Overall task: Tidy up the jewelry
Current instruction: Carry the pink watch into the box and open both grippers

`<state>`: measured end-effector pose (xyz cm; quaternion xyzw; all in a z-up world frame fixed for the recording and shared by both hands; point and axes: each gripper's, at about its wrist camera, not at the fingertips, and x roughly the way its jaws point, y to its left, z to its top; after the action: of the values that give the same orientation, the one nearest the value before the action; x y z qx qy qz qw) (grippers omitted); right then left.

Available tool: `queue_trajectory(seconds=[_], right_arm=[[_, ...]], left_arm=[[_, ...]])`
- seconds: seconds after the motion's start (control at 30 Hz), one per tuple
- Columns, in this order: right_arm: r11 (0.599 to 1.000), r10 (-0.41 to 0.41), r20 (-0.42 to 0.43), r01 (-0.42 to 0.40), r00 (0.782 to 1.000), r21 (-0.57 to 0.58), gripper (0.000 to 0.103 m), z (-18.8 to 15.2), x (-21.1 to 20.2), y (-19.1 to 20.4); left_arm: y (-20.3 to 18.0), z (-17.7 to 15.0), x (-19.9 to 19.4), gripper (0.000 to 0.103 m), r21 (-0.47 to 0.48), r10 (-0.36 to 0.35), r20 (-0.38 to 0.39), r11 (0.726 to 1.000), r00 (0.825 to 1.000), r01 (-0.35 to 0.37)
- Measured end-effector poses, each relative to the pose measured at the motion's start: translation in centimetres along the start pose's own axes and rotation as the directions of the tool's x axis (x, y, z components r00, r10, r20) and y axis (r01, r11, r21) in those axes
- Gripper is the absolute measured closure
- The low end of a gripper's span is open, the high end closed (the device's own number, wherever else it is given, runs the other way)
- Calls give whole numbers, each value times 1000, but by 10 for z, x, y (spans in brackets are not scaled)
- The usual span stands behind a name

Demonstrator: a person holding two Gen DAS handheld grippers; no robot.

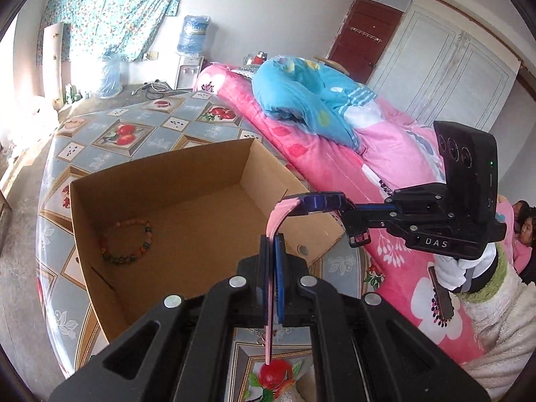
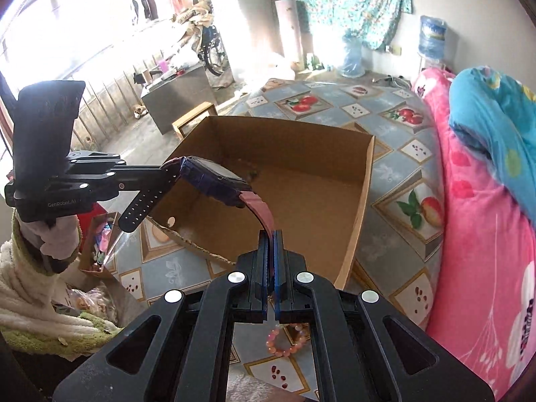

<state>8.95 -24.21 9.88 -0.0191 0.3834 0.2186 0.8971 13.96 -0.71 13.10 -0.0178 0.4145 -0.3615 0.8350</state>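
A watch with a blue case (image 1: 320,202) and a pink strap (image 1: 279,216) hangs in the air between both grippers, over the near edge of a cardboard box (image 1: 160,174). My left gripper (image 1: 273,239) is shut on one pink strap end, which trails out below the fingers. My right gripper (image 2: 270,234) is shut on the other pink strap end (image 2: 259,211). In the right wrist view the left gripper (image 2: 167,171) reaches the watch (image 2: 214,181) from the left, with a dark holed strap piece (image 2: 140,207) dangling. A multicoloured bead bracelet (image 1: 127,243) lies inside the box.
The box stands on a table with a fruit-patterned cloth (image 1: 127,134). A pink bead bracelet (image 2: 284,341) lies on the cloth below my right gripper. A bed with a pink quilt (image 1: 335,154) and a blue quilt (image 1: 301,90) borders the table. People sit at the far right (image 1: 522,227).
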Motion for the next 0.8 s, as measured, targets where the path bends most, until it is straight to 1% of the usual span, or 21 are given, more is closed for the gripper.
queue_trajectory(seconds=[0.07, 0.17, 0.3, 0.4, 0.47, 0.53, 0.6, 0.63, 0.67, 0.73, 0.8], right_arm=[[1000, -12, -44, 12, 999, -10, 102, 13, 15, -1], [996, -60, -115, 53, 992, -66, 102, 30, 46, 1], [986, -120, -215, 91, 969, -137, 102, 51, 91, 1], [976, -163, -302, 108, 939, -190, 102, 61, 127, -1], [966, -192, -369, 108, 910, -235, 102, 63, 149, -4], [954, -227, -428, 111, 875, -279, 102, 65, 169, -5], [940, -260, -465, 110, 846, -324, 102, 68, 184, -5], [935, -267, -483, 102, 834, -341, 102, 69, 190, -5], [934, -267, -501, 93, 823, -345, 102, 70, 196, -6], [927, -287, -512, 100, 809, -362, 102, 73, 204, -9], [924, -295, -520, 101, 801, -369, 100, 76, 211, -12]], left_arm=[[12, 6, 12, 100, -28, 1, -32, 1000, 999, -2], [37, 16, 36, 100, -70, 35, -96, 997, 995, -42], [78, 25, 75, 100, -138, 52, -204, 987, 978, -81], [105, 26, 106, 100, -185, 49, -285, 977, 957, -105], [119, 26, 123, 100, -215, 51, -333, 968, 942, -128], [125, 25, 137, 100, -236, 30, -395, 963, 918, -133], [125, 26, 145, 100, -219, 32, -436, 966, 900, -140], [125, 26, 149, 100, -199, 46, -451, 969, 892, -150], [125, 27, 151, 100, -185, 62, -462, 969, 885, -165], [127, 29, 156, 98, -178, 67, -479, 969, 875, -172], [129, 31, 157, 98, -182, 74, -481, 966, 874, -182]])
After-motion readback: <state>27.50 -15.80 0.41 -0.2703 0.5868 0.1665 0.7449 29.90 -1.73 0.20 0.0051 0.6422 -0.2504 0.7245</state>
